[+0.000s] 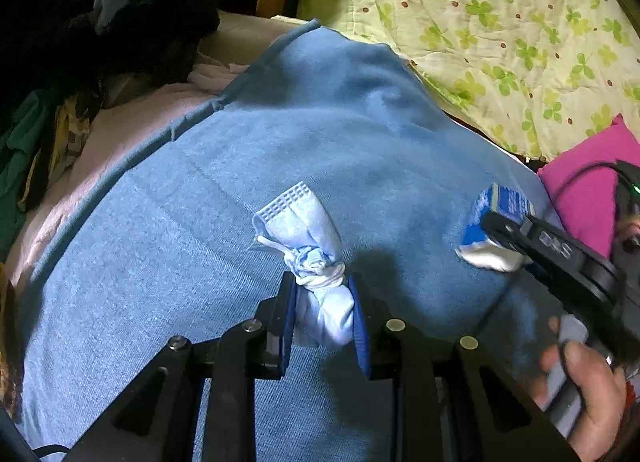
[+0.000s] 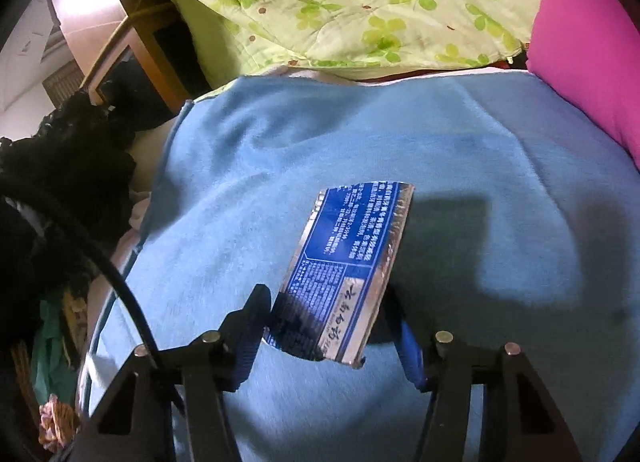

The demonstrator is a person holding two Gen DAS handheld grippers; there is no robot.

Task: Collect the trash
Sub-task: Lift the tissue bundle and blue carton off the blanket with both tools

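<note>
A knotted light-blue face mask [image 1: 308, 238] sticks up from my left gripper [image 1: 324, 302], which is shut on its lower end above the blue blanket [image 1: 240, 189]. A flat blue printed wrapper [image 2: 348, 258] with silver edges sits tilted between the fingers of my right gripper [image 2: 330, 314], which is shut on its near end. The wrapper is held off the blanket [image 2: 280, 141] and throws a shadow to its right. In the left wrist view the right gripper [image 1: 496, 221] comes in from the right with the same wrapper [image 1: 480, 217], and a hand [image 1: 580, 382] holds its handle.
A green clover-print quilt [image 2: 340, 1] lies past the blanket. A pink pillow [image 2: 588, 53] is at the right. Dark clothes [image 1: 140, 9] are piled at the left by a wooden frame [image 2: 152, 45]. A black cable [image 2: 100, 254] runs along my right gripper's left side.
</note>
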